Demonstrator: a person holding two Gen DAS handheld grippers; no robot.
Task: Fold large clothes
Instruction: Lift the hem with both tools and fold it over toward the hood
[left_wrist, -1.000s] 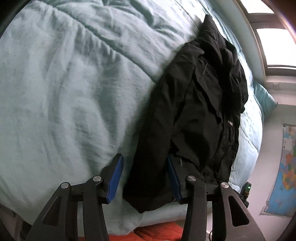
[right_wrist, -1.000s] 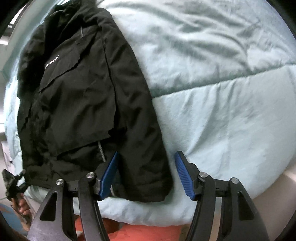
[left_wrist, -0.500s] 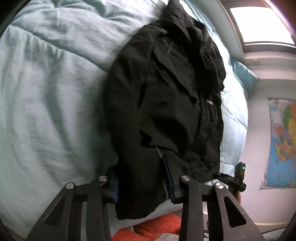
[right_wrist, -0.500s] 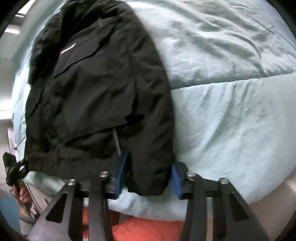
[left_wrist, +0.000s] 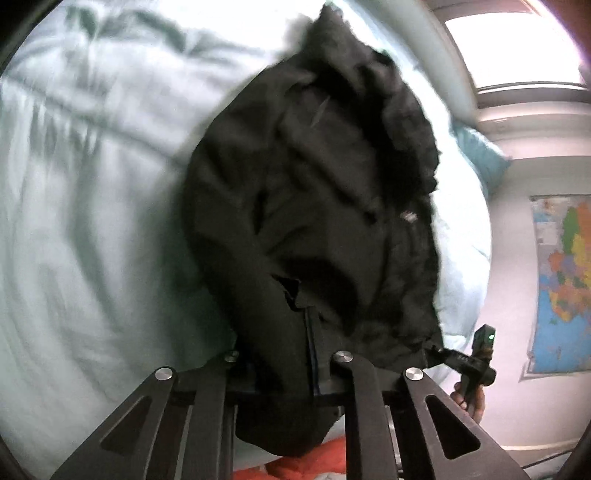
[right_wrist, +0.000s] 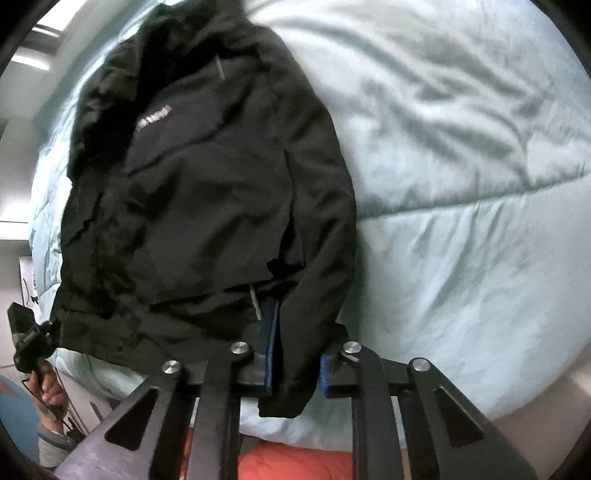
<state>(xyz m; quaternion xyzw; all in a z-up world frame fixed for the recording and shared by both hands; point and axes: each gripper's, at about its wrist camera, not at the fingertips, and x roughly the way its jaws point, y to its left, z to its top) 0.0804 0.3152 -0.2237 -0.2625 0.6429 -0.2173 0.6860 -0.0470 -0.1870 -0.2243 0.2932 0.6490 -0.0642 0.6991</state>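
Observation:
A black jacket (left_wrist: 325, 206) lies on a pale blue-green comforter (left_wrist: 85, 229), collar far, hem near. It also shows in the right wrist view (right_wrist: 207, 184), with a small white logo on the chest. My left gripper (left_wrist: 284, 369) is shut on the jacket's sleeve cuff at the hem's left corner. My right gripper (right_wrist: 295, 354) is shut on the other sleeve cuff at the hem's right corner, blue pads pressed against the fabric. Each gripper shows small at the edge of the other's view.
The comforter (right_wrist: 461, 184) covers the whole bed. Orange fabric (right_wrist: 295, 461) lies below the bed's near edge. A map poster (left_wrist: 561, 284) hangs on the wall at right, a window (left_wrist: 517, 40) above it. A teal pillow (left_wrist: 476, 147) sits at the bed's far end.
Both grippers have closed fully on the sleeve cuffs. The jacket's near end has bunched and shifted, and the views are blurred by motion.

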